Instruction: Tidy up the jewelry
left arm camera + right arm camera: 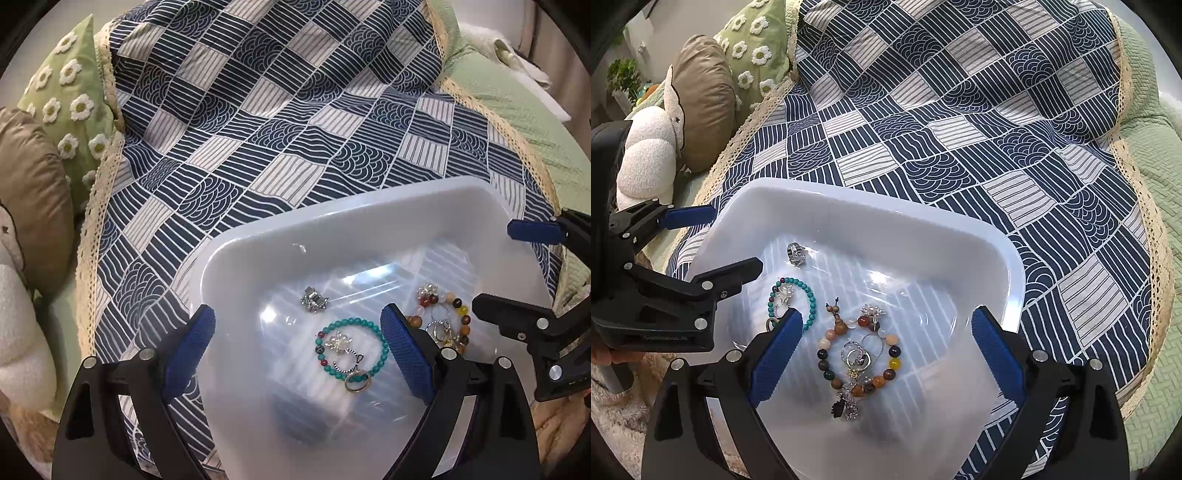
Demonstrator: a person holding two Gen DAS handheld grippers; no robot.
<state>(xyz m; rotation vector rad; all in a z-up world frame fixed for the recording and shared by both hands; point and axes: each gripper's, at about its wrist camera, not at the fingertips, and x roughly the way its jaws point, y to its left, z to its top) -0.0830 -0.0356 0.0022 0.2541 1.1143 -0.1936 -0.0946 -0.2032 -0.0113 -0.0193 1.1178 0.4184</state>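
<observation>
A translucent white plastic bin sits on a navy and white patterned cloth. Inside lie a turquoise bead bracelet with small silver pieces and a ring within it, a multicoloured bead bracelet with rings and charms, and a silver ring lying apart. My left gripper is open and empty above the bin's near left side; it also shows in the right wrist view. My right gripper is open and empty above the bin's near part; it also shows in the left wrist view.
The patterned cloth with lace edging covers a green bedspread. A green daisy pillow, a brown cushion and a white plush cushion lie to the left.
</observation>
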